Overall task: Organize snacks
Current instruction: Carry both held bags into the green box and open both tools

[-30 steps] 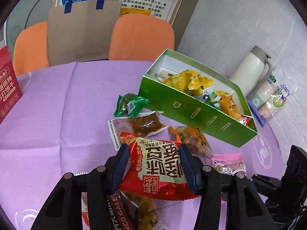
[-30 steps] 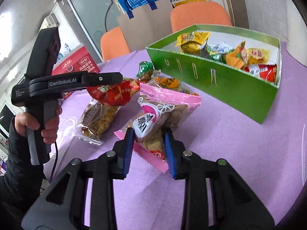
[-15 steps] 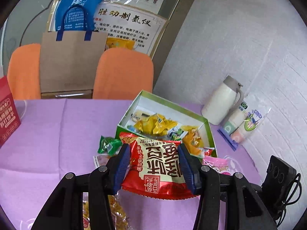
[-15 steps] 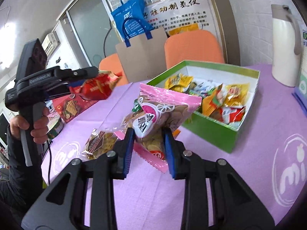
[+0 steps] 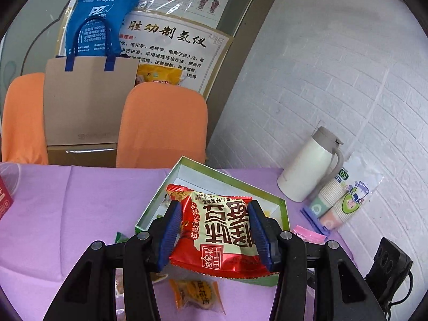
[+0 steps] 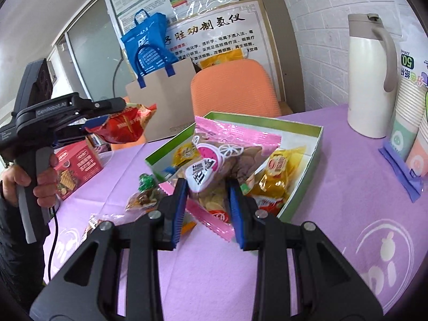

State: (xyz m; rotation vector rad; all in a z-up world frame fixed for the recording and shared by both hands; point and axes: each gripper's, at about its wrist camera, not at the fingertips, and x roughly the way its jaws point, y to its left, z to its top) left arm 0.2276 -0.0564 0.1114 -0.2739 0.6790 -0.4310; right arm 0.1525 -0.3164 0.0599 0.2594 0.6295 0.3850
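Note:
My left gripper (image 5: 214, 214) is shut on a red snack packet (image 5: 218, 236), held in the air in front of the green box (image 5: 283, 208). In the right wrist view that same left gripper (image 6: 107, 119) carries the red packet (image 6: 125, 127) high at the left, above the table. My right gripper (image 6: 207, 190) is shut on a pink snack bag (image 6: 224, 157), lifted just before the green box (image 6: 315, 149), which holds several yellow and red packets. Loose snacks lie on the purple cloth: an orange packet (image 5: 196, 295) and a green candy (image 6: 145, 182).
A white thermos (image 6: 369, 80) and a sleeve of paper cups (image 6: 412, 117) stand at the right by the brick wall. A red biscuit box (image 6: 77, 165) sits at the left. Orange chairs (image 5: 163, 125) and a brown paper bag (image 5: 83, 101) are behind the table.
Both grippers have risen with their packets and tilted upward. The table dropped lower in both views, and the green box now lies behind and below the held snacks.

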